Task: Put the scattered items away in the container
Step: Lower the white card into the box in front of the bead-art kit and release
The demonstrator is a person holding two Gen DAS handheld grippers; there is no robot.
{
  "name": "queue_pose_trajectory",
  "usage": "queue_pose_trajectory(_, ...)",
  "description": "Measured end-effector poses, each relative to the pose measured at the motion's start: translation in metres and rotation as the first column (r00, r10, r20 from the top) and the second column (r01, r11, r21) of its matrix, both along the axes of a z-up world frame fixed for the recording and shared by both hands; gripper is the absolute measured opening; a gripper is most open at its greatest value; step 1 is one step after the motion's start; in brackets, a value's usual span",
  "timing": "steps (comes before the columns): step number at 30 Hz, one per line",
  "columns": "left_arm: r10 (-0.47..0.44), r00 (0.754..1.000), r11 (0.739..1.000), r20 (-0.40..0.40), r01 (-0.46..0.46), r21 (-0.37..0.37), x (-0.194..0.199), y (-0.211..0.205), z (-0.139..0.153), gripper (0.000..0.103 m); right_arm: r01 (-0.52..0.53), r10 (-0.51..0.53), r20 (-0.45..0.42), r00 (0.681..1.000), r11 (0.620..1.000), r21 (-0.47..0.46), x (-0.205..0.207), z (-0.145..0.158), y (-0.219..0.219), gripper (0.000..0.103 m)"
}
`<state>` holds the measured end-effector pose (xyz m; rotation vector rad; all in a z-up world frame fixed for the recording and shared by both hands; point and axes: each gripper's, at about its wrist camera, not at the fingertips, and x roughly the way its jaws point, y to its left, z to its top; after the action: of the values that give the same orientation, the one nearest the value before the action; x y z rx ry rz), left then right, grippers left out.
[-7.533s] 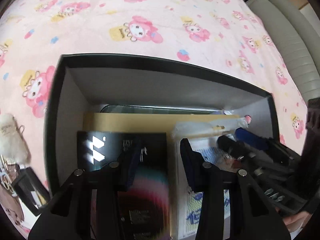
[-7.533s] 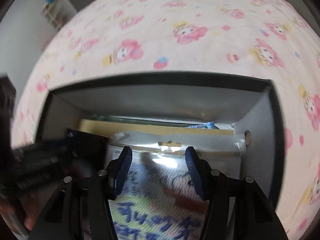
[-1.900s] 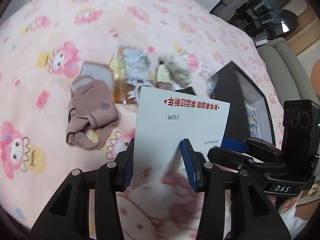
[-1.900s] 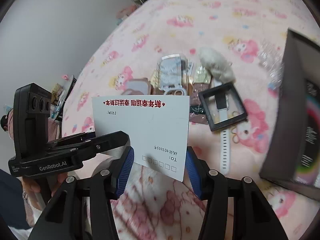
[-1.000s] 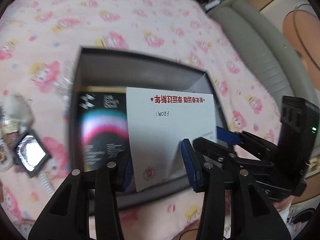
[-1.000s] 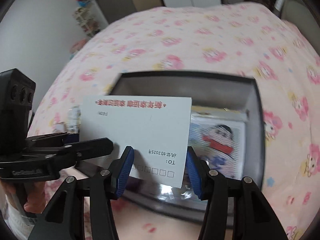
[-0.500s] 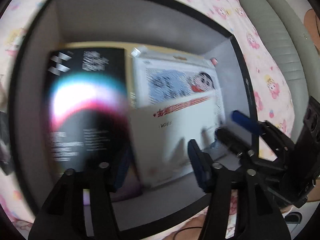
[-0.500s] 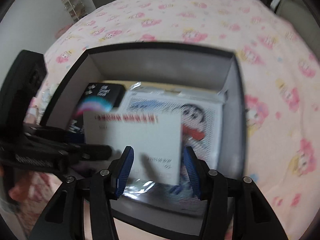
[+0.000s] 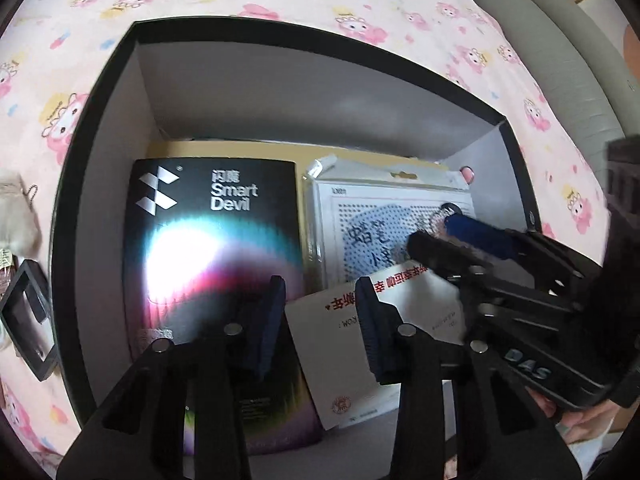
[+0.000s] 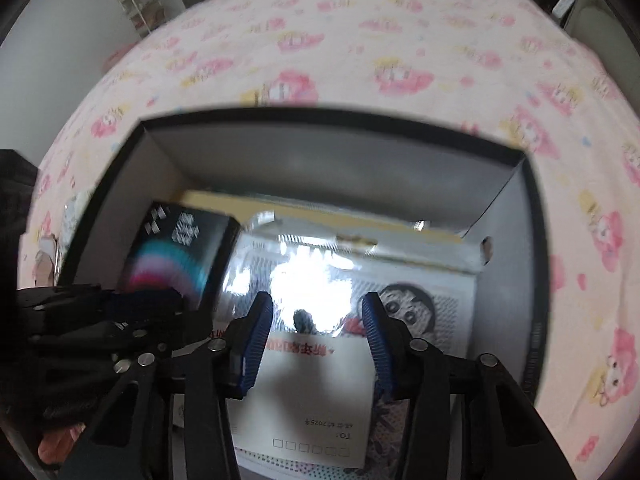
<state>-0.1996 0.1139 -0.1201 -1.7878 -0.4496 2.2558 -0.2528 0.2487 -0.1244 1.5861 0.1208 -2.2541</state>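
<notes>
A black-rimmed box (image 9: 120, 52) with grey walls stands on the pink bedspread; it also shows in the right wrist view (image 10: 328, 116). Inside lie a black Smart Devil package (image 9: 208, 248), a cartoon bead-kit packet (image 9: 384, 216) and a white postcard with red print (image 9: 412, 344). The postcard (image 10: 312, 396) lies flat on the packet near the front wall. My left gripper (image 9: 320, 312) is open above the postcard's left edge. My right gripper (image 10: 316, 336) is open above the postcard, touching nothing.
Left of the box on the bedspread lie a black frame-like case (image 9: 28, 320) and a fluffy beige pouch (image 9: 16, 216). A grey sofa (image 9: 568, 52) stands beyond the bed at the far right. A shelf (image 10: 140, 0) stands by the wall.
Both grippers carried the postcard from the scattered items over the box, lowered it inside and let go. It now lies flat on the packet, and both grippers have opened.
</notes>
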Motion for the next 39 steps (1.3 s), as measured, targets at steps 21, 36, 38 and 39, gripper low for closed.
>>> queue_pose_trajectory(21,0.006,0.997,0.995,0.073,-0.013,0.104,0.021,-0.007,-0.006,0.036,0.06,-0.061,-0.043,0.997,0.998,-0.022,0.055,0.019,0.026,0.042)
queue_pose_trajectory(36,0.037,0.999,0.986,0.03,-0.041,0.163,-0.001,-0.008,-0.007,0.036,0.0,0.0,0.023,1.0,0.999,0.032,0.04,-0.004,0.022,0.041)
queue_pose_trajectory(38,0.026,0.998,0.988,0.048,-0.033,0.152,-0.004,-0.005,-0.013,0.036,-0.016,0.015,0.041,0.999,0.999,0.028,0.042,-0.007,0.021,0.041)
queue_pose_trajectory(39,0.019,0.999,0.989,0.043,-0.025,0.144,-0.004,-0.003,-0.013,0.036,-0.019,0.018,0.058,0.998,1.0,0.012,0.044,-0.009,0.021,0.042)
